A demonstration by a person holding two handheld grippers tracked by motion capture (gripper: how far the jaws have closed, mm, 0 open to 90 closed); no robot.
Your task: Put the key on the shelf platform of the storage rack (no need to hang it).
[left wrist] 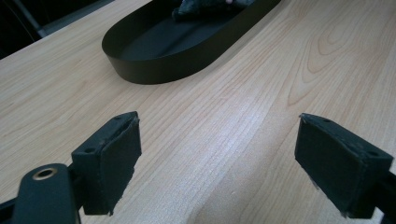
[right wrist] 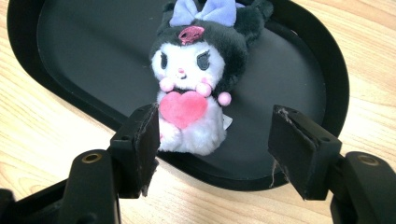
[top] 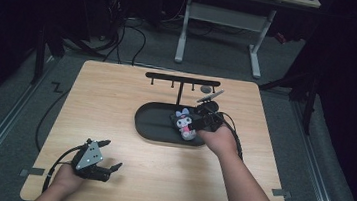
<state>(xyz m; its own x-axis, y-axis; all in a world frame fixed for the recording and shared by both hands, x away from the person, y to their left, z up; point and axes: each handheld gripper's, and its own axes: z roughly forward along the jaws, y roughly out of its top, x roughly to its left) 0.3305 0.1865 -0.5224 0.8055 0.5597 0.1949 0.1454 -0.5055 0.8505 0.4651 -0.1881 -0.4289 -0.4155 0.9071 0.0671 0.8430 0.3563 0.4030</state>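
Observation:
A small plush doll [top: 184, 124] [right wrist: 196, 88], black and white with a lilac bow and a pink heart, lies in the right half of a black oval tray [top: 151, 125] [right wrist: 84, 60]. My right gripper [top: 200, 124] [right wrist: 215, 140] is open over the tray's near right rim, its jaws on either side of the doll's lower body, not closed on it. My left gripper [top: 113, 155] [left wrist: 215, 163] rests open low over the bare wooden table near its front left corner, nothing between its jaws. The tray [left wrist: 159, 70] lies ahead of it, with the doll [left wrist: 205, 7] at its far end.
A black rack with small hooks [top: 182, 81] stands behind the tray. The wooden table [top: 116, 99] has edges close on all sides. A white-legged desk [top: 222, 19] and cables lie on the floor beyond.

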